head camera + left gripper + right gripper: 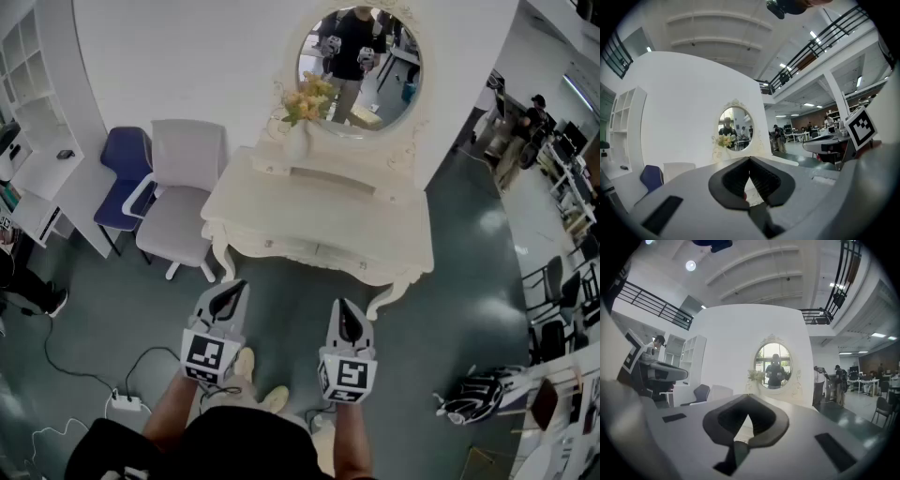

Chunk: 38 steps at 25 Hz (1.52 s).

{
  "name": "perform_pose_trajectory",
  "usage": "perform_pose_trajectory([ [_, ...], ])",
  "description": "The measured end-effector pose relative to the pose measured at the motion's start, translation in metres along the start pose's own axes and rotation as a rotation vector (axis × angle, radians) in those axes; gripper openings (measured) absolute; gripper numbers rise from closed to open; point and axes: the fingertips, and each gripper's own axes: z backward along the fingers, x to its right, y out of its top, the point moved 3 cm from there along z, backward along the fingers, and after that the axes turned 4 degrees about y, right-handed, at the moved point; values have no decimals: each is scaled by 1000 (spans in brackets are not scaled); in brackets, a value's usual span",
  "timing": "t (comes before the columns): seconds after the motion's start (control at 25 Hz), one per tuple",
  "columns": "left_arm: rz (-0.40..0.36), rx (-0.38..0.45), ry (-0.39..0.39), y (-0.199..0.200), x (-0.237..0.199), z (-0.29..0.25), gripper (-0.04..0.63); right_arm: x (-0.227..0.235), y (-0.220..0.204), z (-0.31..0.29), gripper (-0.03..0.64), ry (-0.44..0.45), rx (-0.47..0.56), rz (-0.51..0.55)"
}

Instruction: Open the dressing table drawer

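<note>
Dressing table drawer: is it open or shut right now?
Shut. In the head view the drawer sits flush under the dressing table top, with nothing pulled out toward the person.

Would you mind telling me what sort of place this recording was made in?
Probably a mock bedroom corner inside a large open-plan office or lab: a cream dressing table with a round mirror stands against a white partition, while office chairs and a railed mezzanine show beyond.

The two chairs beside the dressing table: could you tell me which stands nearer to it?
The white chair, right next to the dressing table's left end; the blue chair sits beyond it, closer to the white shelving.
</note>
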Motion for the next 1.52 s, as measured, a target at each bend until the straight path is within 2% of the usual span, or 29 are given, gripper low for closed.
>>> perform_pose_trajectory([
  [0.44,0,-2,4,1,4,-8,2,10,3,-6,-2,-3,13,-6],
  [0.76,15,-7,26,-6,-12,-44,2,21,-4,-39,-2,11,-10,-6],
  [0.96,24,-9,43,-8,-35,-81,2,29,-8,-83,-2,26,-40,0],
  [1.12,36,-17,62,-12,-68,-119,2,31,-1,-135,-2,53,-16,2],
  [1.32,42,-39,58,-18,-107,-166,2,32,3,-197,-2,50,-52,1],
  [1.52,53,-59,54,-22,-152,-211,2,25,11,-265,-2,63,-47,-8],
])
